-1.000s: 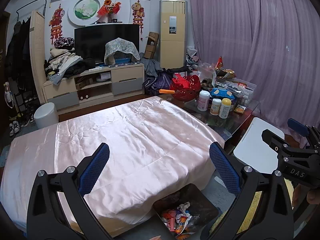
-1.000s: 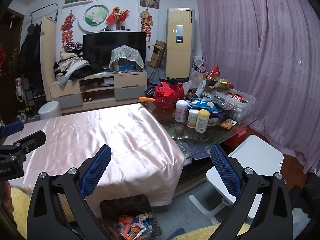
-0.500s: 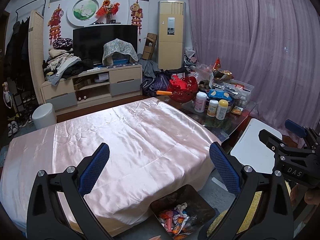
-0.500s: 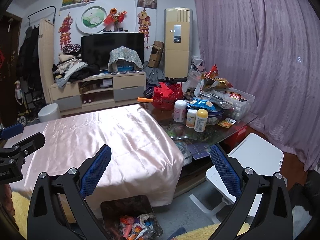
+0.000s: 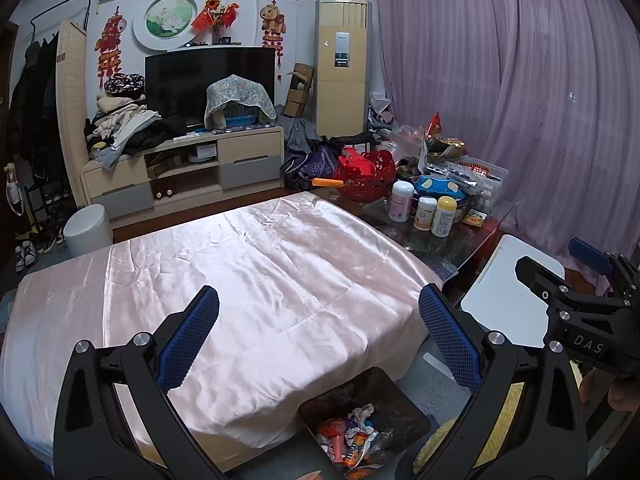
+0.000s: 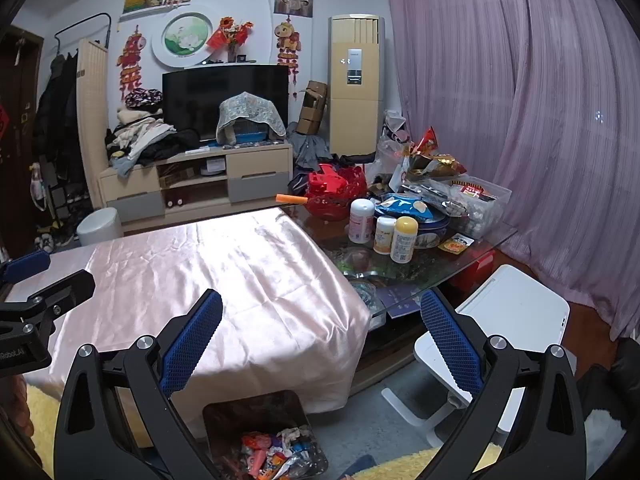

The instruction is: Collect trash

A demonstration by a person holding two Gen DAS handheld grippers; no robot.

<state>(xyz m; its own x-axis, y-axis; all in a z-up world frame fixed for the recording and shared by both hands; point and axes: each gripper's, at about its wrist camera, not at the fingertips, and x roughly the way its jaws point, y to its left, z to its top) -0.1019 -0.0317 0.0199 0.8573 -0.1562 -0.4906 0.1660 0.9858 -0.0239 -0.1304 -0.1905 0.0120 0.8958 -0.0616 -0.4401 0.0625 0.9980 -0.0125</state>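
Note:
A dark trash bin (image 5: 394,400) with several colourful wrappers in it stands on the floor at the near edge of the table; it also shows in the right wrist view (image 6: 224,424). The table carries a pink satin cloth (image 5: 240,272) that lies bare. My left gripper (image 5: 318,336) is open and empty above the cloth's near edge. My right gripper (image 6: 320,340) is open and empty above the table's corner and the bin. Each gripper shows at the edge of the other's view.
A glass table (image 6: 440,256) at the right holds bottles (image 6: 404,238), snack bags, a red basket (image 6: 336,192) and a plastic box. A white stool (image 6: 512,316) stands at the right. A TV cabinet (image 5: 184,168) and a white bin (image 5: 86,228) stand behind.
Both views have shifted slightly, as if both grippers rose and pulled back a little. Both stay open and empty.

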